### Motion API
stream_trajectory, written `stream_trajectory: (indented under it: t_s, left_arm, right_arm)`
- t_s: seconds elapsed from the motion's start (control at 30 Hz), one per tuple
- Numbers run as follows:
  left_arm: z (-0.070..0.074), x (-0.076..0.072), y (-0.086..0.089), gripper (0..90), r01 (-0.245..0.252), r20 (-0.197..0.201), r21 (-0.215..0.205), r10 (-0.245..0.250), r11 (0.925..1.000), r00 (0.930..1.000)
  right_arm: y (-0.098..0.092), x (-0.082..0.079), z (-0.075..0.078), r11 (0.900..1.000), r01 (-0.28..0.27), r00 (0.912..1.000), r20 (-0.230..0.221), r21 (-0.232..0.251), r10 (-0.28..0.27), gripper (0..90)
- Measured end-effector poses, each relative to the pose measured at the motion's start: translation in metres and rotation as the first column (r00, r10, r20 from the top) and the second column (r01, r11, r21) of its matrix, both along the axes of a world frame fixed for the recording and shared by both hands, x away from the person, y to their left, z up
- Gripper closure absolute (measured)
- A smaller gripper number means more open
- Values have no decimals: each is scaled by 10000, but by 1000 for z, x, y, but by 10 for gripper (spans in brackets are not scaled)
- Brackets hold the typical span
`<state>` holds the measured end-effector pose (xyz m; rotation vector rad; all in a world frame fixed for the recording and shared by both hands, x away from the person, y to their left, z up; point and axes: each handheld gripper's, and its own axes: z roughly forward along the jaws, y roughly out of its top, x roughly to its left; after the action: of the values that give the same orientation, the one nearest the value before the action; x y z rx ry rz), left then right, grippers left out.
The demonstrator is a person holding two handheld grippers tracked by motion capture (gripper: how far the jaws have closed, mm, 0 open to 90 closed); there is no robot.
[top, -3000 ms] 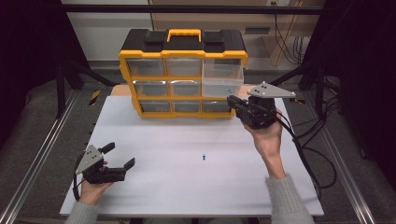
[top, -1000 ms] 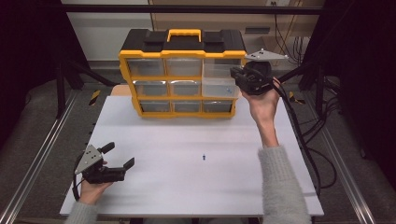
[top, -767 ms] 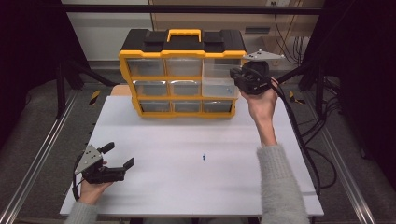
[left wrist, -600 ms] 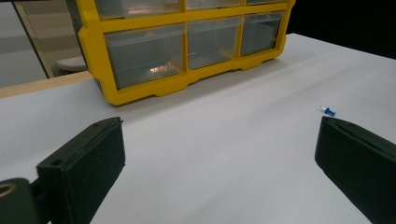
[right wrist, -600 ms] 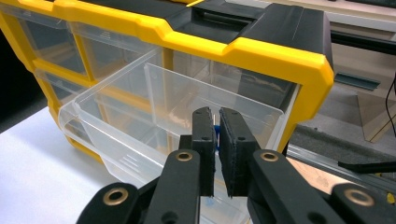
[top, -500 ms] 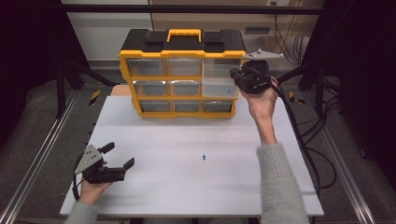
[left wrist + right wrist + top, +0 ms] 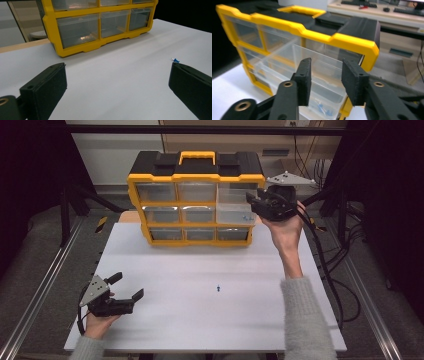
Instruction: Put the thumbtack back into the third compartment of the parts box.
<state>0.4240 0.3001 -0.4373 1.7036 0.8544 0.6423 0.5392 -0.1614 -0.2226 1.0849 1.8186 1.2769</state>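
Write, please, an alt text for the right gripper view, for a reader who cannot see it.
The right gripper, its two black jaws just opened and apart, faces a clear drawer pulled partly out of a yellow and black organizer. Small blue pieces lie in the drawer.

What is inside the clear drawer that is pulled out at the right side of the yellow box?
A few small blue pieces lie on the floor of the drawer. The right gripper covers part of it.

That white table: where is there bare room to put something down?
Most of the white table is bare: the wide strip between the yellow drawer cabinet and the near edge holds just a tiny blue pin. It is crowded at the cabinet's right side, where the right tongs meet the pulled-out drawer, and around the left tongs.
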Motion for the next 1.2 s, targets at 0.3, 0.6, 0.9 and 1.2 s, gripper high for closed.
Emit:
stream_trajectory:
  t_s: [0.3,0.6,0.9,1.2]
  left_arm:
    - [0,0,-1,12,9,16,11,-9,10000,10000]
    - [0,0,-1,12,-2,-24,-17,2,10000,10000]
    - [0,0,-1,12,1,-21,-17,-1,10000,10000]
    - [0,0,-1,12,3,-2,-1,-3,10000,10000]
  right_arm:
    - [-10,-30,-2,9976,-278,9971,728,633,231,316]
    - [-17,-46,-21,9962,-202,9970,760,845,138,154]
    - [-15,-55,-45,9962,-310,9990,357,809,282,105]
    - [-10,-60,-73,9962,-335,9993,-109,801,345,76]
